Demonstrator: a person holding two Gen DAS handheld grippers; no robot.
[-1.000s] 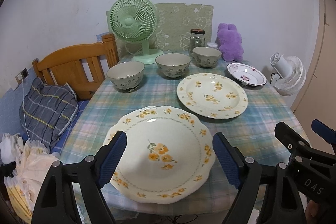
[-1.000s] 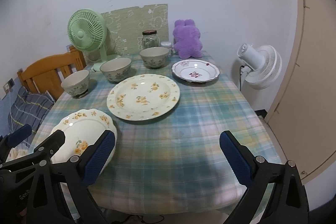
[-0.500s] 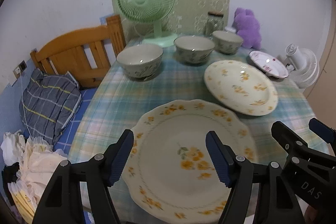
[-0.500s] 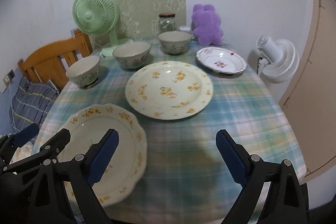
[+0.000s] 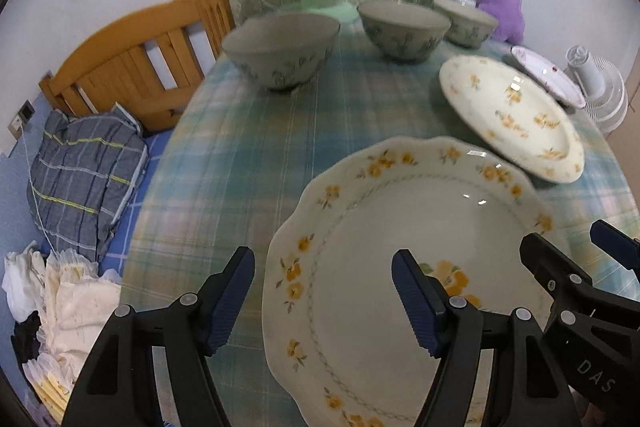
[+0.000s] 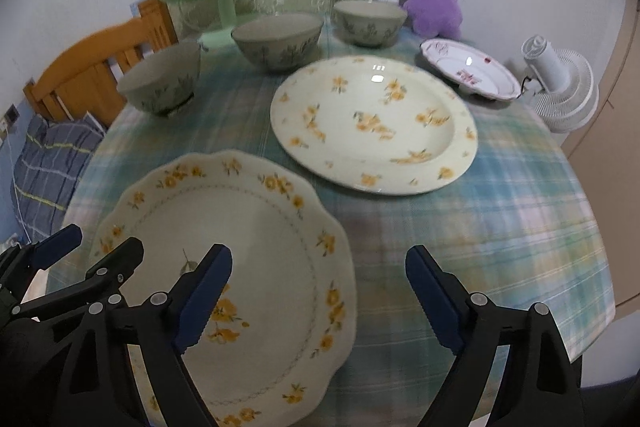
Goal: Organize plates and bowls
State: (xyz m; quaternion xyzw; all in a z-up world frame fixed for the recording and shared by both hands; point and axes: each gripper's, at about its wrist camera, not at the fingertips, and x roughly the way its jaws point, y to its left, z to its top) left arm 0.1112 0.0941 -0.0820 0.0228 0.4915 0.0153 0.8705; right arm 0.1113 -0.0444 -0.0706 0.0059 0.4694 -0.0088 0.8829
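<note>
Both grippers closer and lower over the scalloped plate [image 5: 400,267] than a second ago. Left gripper [image 5: 322,301] apart, straddling its left rim; right gripper [image 6: 318,301], jaws closing on nothing, astride the right rim. Flat, round, no long axis. Beyond: round plate [image 6: 376,123], bowls [image 6: 278,41].

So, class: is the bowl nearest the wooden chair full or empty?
Cannot tell. The bowl stands upright on the tablecloth, but both views show only its outside and the far inner wall, blurred.
</note>
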